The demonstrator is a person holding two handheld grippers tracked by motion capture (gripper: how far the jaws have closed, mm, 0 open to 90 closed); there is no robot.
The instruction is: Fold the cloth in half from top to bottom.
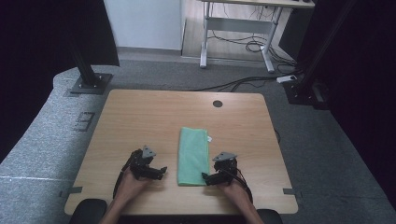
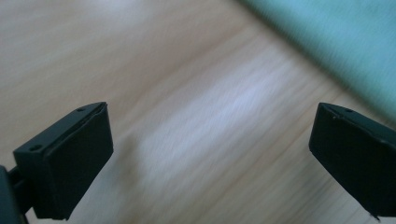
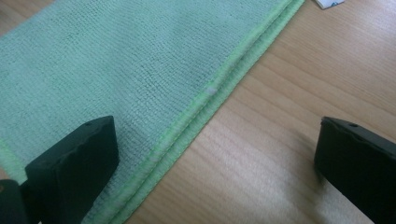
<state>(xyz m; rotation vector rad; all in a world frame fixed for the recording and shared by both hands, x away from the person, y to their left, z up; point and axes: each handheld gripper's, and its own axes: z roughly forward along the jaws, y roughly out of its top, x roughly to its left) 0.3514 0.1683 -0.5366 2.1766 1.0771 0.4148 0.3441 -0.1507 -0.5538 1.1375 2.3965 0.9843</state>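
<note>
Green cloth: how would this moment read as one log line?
green cloth folded, flat on table | left tool open, beside it | right tool open, at its edge

1. Towel [image 3: 130, 65]: green cloth of fine looped, matt pile, with a brighter stitched hem along its folded edges.
2. Table [image 1: 154, 112]: pale wood-grain top, smooth, with a soft sheen.
3. Left gripper [image 2: 210, 158] and right gripper [image 3: 215, 163]: matt black, plastic-looking jaws with flat, dull pads.
4. Floor [image 1: 42, 135]: grey, speckled, rough-looking carpet.
</note>
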